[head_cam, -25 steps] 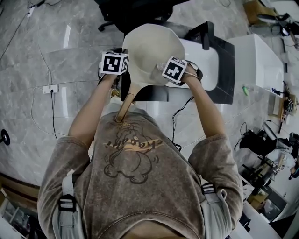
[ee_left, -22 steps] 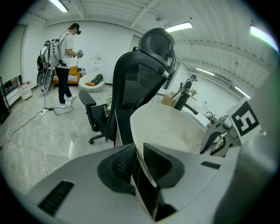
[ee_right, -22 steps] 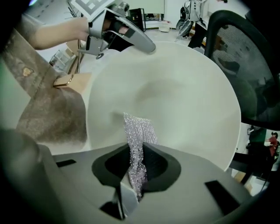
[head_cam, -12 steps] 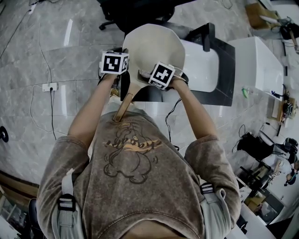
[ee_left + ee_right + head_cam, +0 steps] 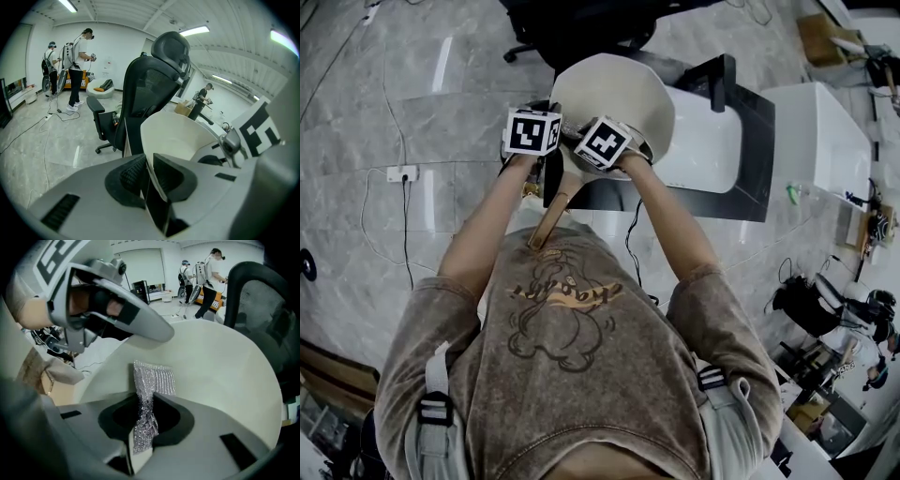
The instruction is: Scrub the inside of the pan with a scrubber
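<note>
A cream pan (image 5: 623, 89) with a wooden handle (image 5: 547, 221) is held up in front of the person, tilted. My left gripper (image 5: 146, 165) is shut on the pan's wall near the handle; the thin cream rim (image 5: 176, 140) runs between its pads. My right gripper (image 5: 143, 417) is shut on a silver mesh scrubber (image 5: 153, 379), whose free end lies against the pan's inner wall (image 5: 225, 366). In the head view the right gripper's marker cube (image 5: 602, 142) sits close beside the left one (image 5: 532, 131), over the pan's near left side.
A black office chair (image 5: 157, 82) stands just behind the pan. To the right is a white basin on a black frame (image 5: 757, 141). A power strip (image 5: 398, 175) and cables lie on the grey floor. Several people (image 5: 77, 51) stand far back.
The right gripper has slid left across the pan with the scrubber, ending next to the left gripper. The left gripper and the pan have stayed put.
</note>
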